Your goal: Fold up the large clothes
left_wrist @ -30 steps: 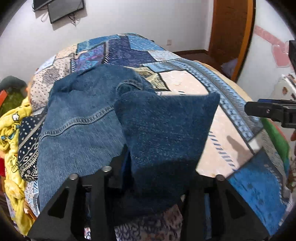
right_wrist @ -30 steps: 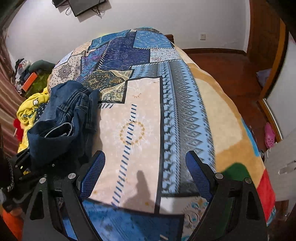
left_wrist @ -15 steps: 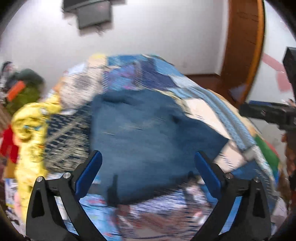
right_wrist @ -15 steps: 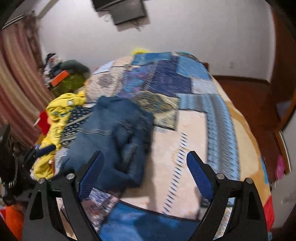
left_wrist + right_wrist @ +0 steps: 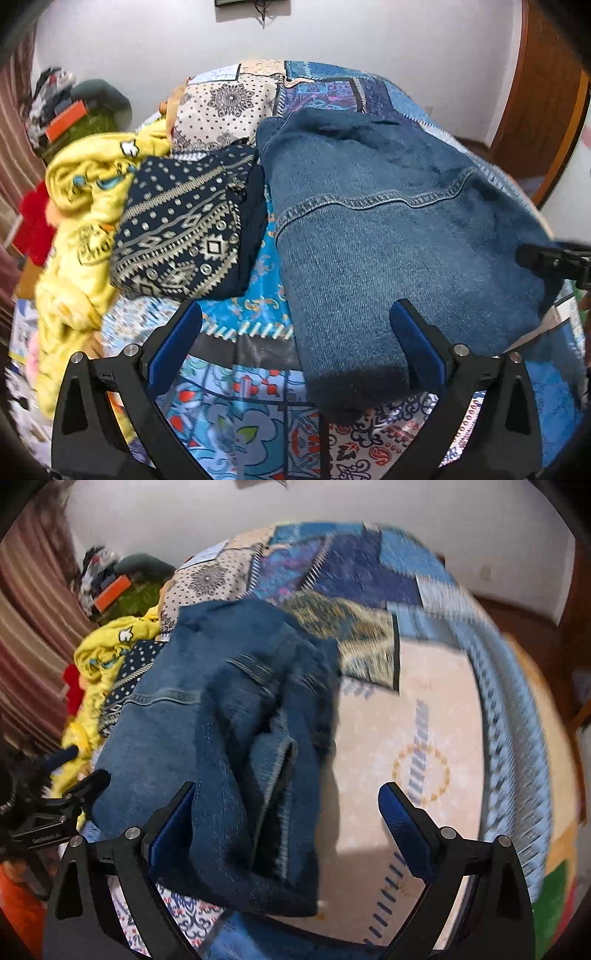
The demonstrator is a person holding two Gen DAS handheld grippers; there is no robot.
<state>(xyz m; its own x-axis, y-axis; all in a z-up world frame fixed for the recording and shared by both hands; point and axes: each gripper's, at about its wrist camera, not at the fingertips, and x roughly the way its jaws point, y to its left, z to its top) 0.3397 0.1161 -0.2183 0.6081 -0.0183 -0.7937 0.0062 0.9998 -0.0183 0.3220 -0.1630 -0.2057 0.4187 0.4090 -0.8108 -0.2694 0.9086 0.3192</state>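
Blue denim jeans (image 5: 388, 251) lie folded into a thick bundle on the patchwork bedspread (image 5: 236, 321). My left gripper (image 5: 295, 314) hovers over the bundle's near left corner, open wide with nothing pinched. Its right finger (image 5: 413, 339) is beside the near denim edge. In the right wrist view the jeans (image 5: 221, 757) show layered folds and seams. My right gripper (image 5: 287, 792) hangs above their right edge with its jaws opening. Denim lies under the gap, but the pads do not press on it. Each gripper shows in the other's view: the right one (image 5: 554, 258), the left one (image 5: 55, 812).
A folded navy patterned garment (image 5: 184, 236) sits left of the jeans, with a crumpled yellow garment (image 5: 81, 206) and something red (image 5: 31, 229) beyond. Clutter (image 5: 74, 110) is piled at the back left. Bare bedspread (image 5: 424, 720) spreads to the right. A wooden door (image 5: 535, 110) stands at the far right.
My left gripper let go of the denim flap and opened; the flap now lies flat on the bundle. Both grippers shifted left, and the right one now sits over the jeans.
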